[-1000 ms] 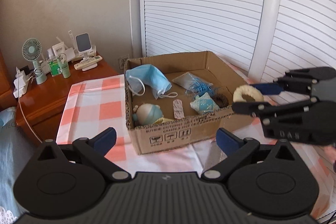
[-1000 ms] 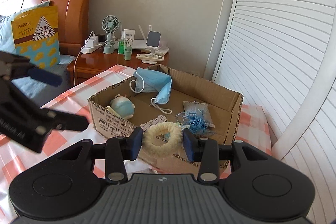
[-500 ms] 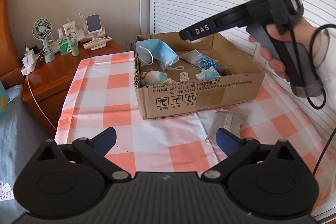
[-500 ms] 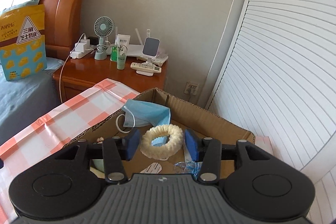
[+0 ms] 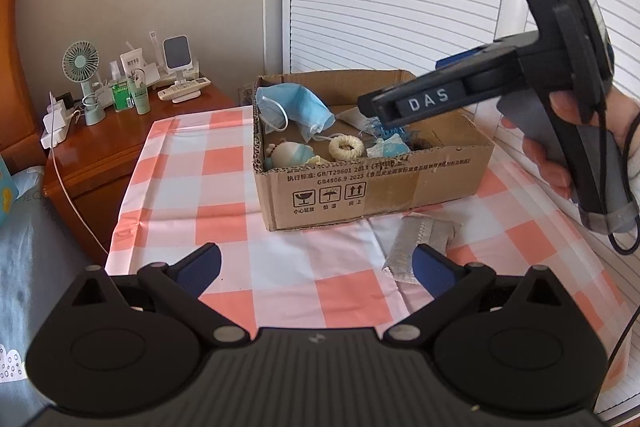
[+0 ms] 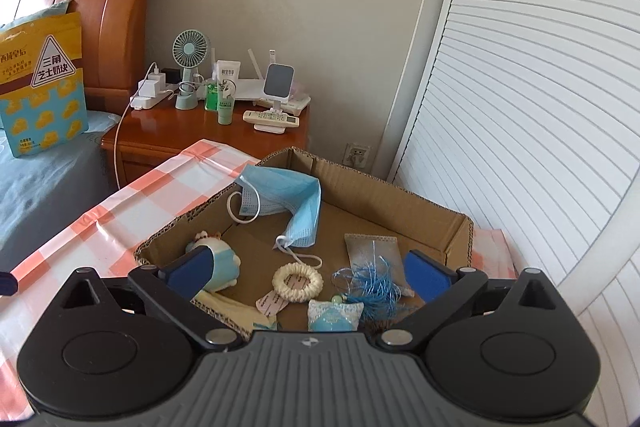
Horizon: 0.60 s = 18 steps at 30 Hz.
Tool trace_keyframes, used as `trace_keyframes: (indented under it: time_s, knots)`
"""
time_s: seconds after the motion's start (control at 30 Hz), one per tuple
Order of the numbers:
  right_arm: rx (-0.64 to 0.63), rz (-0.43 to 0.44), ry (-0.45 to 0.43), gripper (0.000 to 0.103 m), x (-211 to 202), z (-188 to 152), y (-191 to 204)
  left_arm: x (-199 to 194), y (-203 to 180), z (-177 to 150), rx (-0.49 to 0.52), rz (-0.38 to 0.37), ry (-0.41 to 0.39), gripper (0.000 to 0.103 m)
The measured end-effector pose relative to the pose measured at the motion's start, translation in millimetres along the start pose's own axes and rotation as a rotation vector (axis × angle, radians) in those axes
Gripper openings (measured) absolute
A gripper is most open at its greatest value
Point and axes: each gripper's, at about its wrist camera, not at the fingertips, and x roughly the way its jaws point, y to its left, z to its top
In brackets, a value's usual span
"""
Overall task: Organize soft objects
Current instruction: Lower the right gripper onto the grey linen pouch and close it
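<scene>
Cardboard box [image 6: 362, 183] near wall half hidden behind right tool [image 6: 307, 277]

The cardboard box [image 6: 456, 227] is matt brown corrugated paper with raw fluted edges, and in it lie a soft pleated cloth mask [image 6: 286, 197], a fuzzy cream fabric ring [image 6: 297, 281] and a tassel [image 6: 370, 287] of shiny blue thread. The checked tablecloth [image 5: 224, 187] looks like smooth, slightly glossy plastic, creased at its folds. The nightstand [image 6: 168, 135] is polished, glossy wood, and the silver sachet [image 5: 420, 239] looks like dull foil.
</scene>
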Motion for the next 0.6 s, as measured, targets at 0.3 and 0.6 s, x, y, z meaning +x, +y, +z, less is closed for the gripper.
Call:
trace_keyframes:
  time_s: [0.3,0.6]
  knots:
    - [0.048,-0.032,0.017,0.103,-37,-44,3,-10,-5,-3,0.002,0.0,-0.01,0.102]
    - [0.098,0.006,0.08,0.103,-49,-94,9,-12,-5,-8,-0.002,0.016,-0.001,0.102]
